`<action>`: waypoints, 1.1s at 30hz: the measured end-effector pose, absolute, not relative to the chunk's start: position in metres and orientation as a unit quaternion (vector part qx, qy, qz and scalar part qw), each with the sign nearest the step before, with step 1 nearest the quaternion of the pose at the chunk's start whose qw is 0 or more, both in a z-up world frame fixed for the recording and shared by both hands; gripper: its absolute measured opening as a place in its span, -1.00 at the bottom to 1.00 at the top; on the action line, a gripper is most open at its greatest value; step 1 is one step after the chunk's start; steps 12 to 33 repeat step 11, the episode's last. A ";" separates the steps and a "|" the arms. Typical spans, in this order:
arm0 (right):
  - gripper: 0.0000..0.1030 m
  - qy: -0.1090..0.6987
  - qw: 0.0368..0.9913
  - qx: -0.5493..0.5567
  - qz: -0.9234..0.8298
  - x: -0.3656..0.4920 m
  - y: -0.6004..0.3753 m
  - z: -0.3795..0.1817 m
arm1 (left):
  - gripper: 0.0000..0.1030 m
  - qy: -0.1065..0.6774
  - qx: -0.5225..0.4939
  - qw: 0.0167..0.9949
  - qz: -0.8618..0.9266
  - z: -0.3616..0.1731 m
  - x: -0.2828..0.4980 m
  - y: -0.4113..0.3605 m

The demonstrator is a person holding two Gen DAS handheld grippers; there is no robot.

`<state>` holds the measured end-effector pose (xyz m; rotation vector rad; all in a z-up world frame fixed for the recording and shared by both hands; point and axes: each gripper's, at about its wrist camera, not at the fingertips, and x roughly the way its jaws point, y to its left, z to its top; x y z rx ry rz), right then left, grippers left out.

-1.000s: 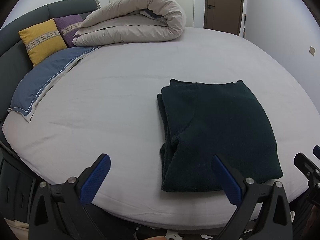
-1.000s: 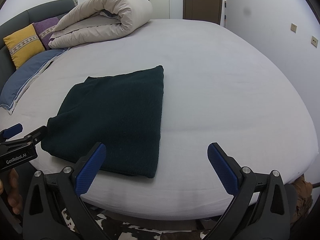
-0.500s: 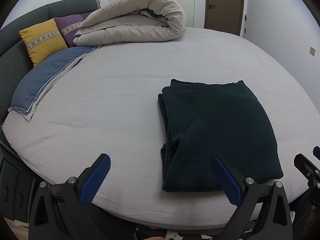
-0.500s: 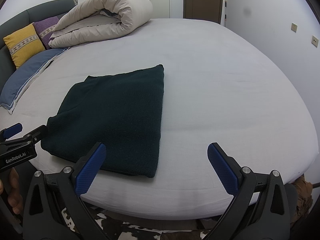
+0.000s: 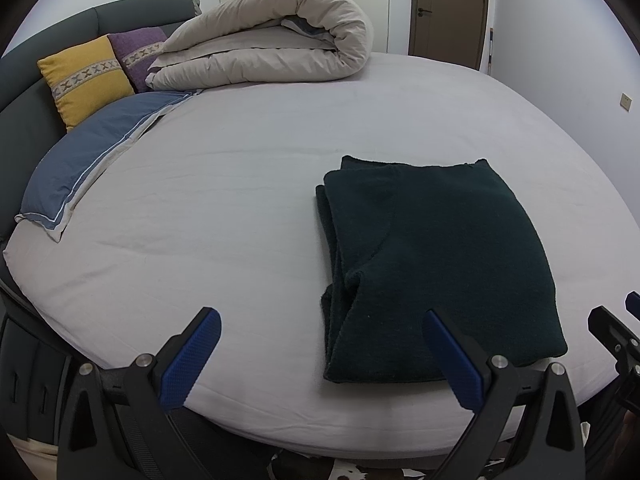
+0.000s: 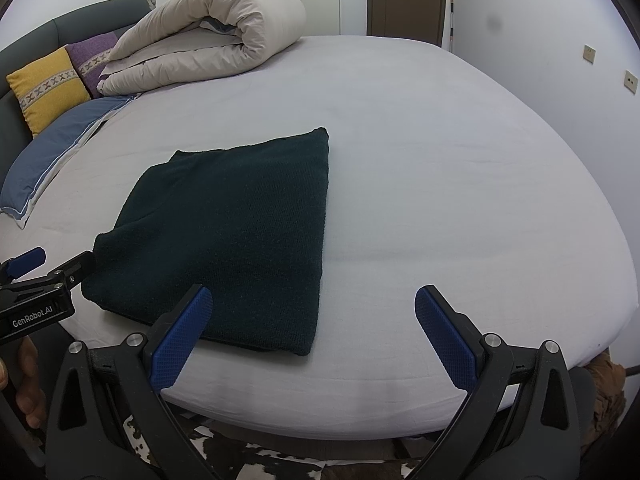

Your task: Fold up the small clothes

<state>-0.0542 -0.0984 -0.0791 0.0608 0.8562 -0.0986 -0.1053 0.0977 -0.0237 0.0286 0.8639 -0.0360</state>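
The dark green garment (image 5: 436,264) lay folded into a flat rectangle on the bed (image 5: 240,184), close to the near edge, and neither gripper had hold of it. The left gripper (image 5: 320,356) hung at the mattress edge with its blue fingers (image 5: 190,360) spread wide and nothing between them; the right gripper (image 6: 316,336) did the same, fingers (image 6: 446,334) parted and empty. From the left wrist view the garment sat ahead and off to the right, its stacked, layered edge facing left and its near right corner just behind the right-hand finger. From the right wrist view it sat ahead and to the left, with its near edge tucked behind the left-hand finger pad. So the piece lay between the two grippers, its long axis running away from the person toward the rolled duvet (image 5: 272,40) and the yellow cushion (image 5: 86,78) at the head of the bed. By the look of it, the fold was largely done, perhaps finished. If one more fold were wanted, it would likely go across that long axis, near edge carried to far edge. Both grippers looked about equally near, each closest to its own near corner; the left one faced the loose layers, which could slip apart if pinched unevenly.
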 end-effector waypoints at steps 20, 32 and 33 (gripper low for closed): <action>1.00 0.419 0.906 0.031 -0.044 -0.053 -0.098 -0.083 | 1.00 0.409 0.011 0.912 -0.026 -0.021 -0.108 0.095; 1.00 0.419 0.906 0.031 -0.044 -0.053 -0.098 -0.083 | 1.00 0.409 0.011 0.912 -0.026 -0.021 -0.108 0.095; 1.00 0.419 0.906 0.031 -0.044 -0.053 -0.098 -0.083 | 1.00 0.409 0.011 0.912 -0.026 -0.021 -0.108 0.095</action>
